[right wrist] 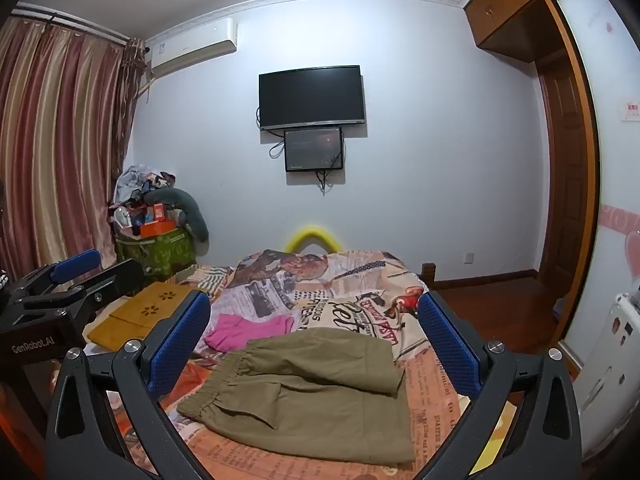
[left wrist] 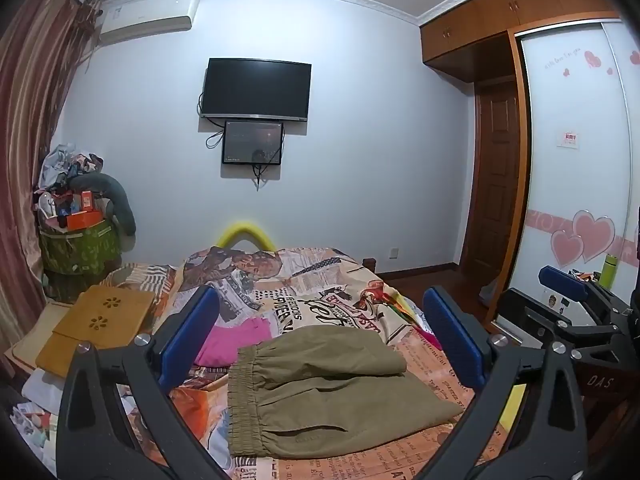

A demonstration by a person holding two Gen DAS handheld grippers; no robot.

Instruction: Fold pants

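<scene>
Olive-khaki cotton pants with an elastic gathered waistband (left wrist: 328, 392) are lying folded on a bed covered by a newspaper-print bedspread in orange, cream and pink (left wrist: 320, 300), the waistband facing the left of both views and the upper layer doubled back over the lower one. The left gripper (left wrist: 320, 336), a black frame with blue textured pads, is hovering above the pants with its jaws spread wide and nothing between them; no pad is touching the cloth. The right gripper (right wrist: 316, 340) is likewise hanging over the garment, jaws released and empty, framing the folded pants (right wrist: 308, 396) from the near side. Each gripper is showing at the edge of the other's view, the two held side by side.

Just beyond the pants, a crumpled bright pink garment (left wrist: 236, 340) is resting on the bedspread. A flat yellow-brown wooden board with flower-shaped cutouts (left wrist: 96, 328) is sitting at the bed's left edge. On the pale far wall, a black flat-screen television (left wrist: 256, 90) is hanging above a smaller dark monitor (left wrist: 252, 142), with a white wall-mounted air conditioner (left wrist: 148, 18) near striped red-and-gold curtains (right wrist: 56, 140). A green fabric bin heaped with clothes and boxes (left wrist: 78, 244) is standing in the corner.
</scene>
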